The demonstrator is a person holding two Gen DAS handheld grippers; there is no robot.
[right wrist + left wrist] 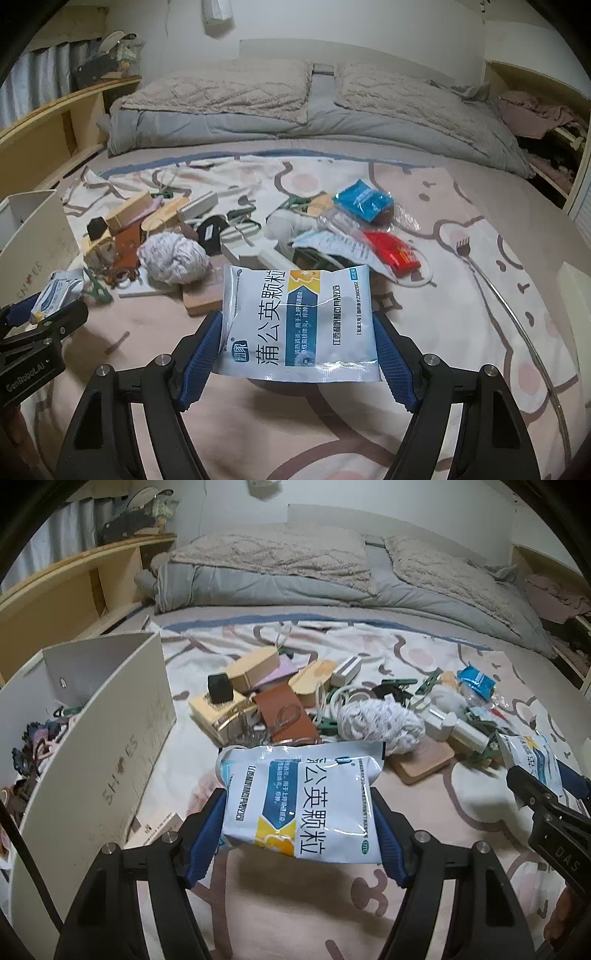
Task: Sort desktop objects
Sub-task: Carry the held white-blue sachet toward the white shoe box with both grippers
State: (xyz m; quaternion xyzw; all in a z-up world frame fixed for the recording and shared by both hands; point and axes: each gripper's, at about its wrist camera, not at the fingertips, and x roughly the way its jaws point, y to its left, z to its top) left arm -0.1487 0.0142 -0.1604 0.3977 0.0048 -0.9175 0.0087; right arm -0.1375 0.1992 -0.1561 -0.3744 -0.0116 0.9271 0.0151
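Note:
My left gripper (pixel 298 801) is shut on a white and blue medicine sachet (pixel 306 775), its blue pads pressing both side edges and holding it above the bedsheet. My right gripper (pixel 297 325) is shut the same way on a second, matching sachet (pixel 295 306). Each gripper also shows in the other's view: the right gripper (pixel 532 790) with its sachet (pixel 535 757) at the right edge, the left gripper (pixel 48 314) with its sachet (pixel 59 290) at the left edge. Beyond both lies the pile of mixed objects (pixel 314 698).
An open white shoebox (pixel 110 720) holding hair clips stands at the left. The pile has wooden boxes (pixel 255 668), a brown leather case (pixel 284 716), a grey yarn ball (pixel 173 258), green clips, a blue packet (pixel 364 199), a red packet (pixel 393 251) and a fork (pixel 463 249). Pillows and a quilt lie behind.

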